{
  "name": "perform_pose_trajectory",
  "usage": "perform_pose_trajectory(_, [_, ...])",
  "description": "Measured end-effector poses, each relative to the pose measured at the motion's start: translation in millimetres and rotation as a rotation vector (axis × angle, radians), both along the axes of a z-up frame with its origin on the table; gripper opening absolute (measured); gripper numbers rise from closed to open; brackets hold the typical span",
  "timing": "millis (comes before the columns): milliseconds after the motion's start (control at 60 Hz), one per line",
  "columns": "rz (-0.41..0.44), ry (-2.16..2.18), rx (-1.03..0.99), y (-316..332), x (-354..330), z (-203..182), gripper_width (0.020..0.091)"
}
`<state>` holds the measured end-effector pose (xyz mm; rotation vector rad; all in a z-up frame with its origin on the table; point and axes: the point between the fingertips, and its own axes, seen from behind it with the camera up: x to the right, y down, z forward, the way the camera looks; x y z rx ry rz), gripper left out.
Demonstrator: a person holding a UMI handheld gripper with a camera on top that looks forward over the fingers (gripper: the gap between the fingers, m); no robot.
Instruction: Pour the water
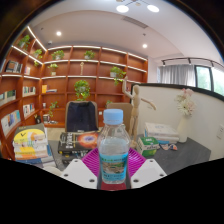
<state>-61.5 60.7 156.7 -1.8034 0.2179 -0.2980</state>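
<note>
Claw [113, 172] clamped on the clear plastic water bottle with blue cap [114, 148], held upright between my fingers above the dark worktop [185, 155]. I'd call this carry-to-pour; no receiving cup visible, so find one next.

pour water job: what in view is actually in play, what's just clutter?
In play:
- water bottle, blue cap, between the gripper fingers; contact unclear
- no cup in view

Clutter:
- stacked books
- black box
- wooden figure
- bookshelves with plants
</note>
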Motion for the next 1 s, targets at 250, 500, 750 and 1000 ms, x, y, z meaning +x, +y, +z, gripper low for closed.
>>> perform_pose_trajectory(250, [0.072, 0.061, -0.046, 6.0, 9.8, -77.2, 0.0328])
perform_pose_trajectory(500, [0.124, 0.097, 0.006, 1.2, 6.7, -86.0, 0.0365])
perform_pose_trajectory(750, [0.143, 0.078, -0.069, -5.8, 4.9, -96.5, 0.063])
perform_pose_trajectory(1000, [0.198, 0.138, -0.06, -59.4, -17.5, -90.9, 0.0772])
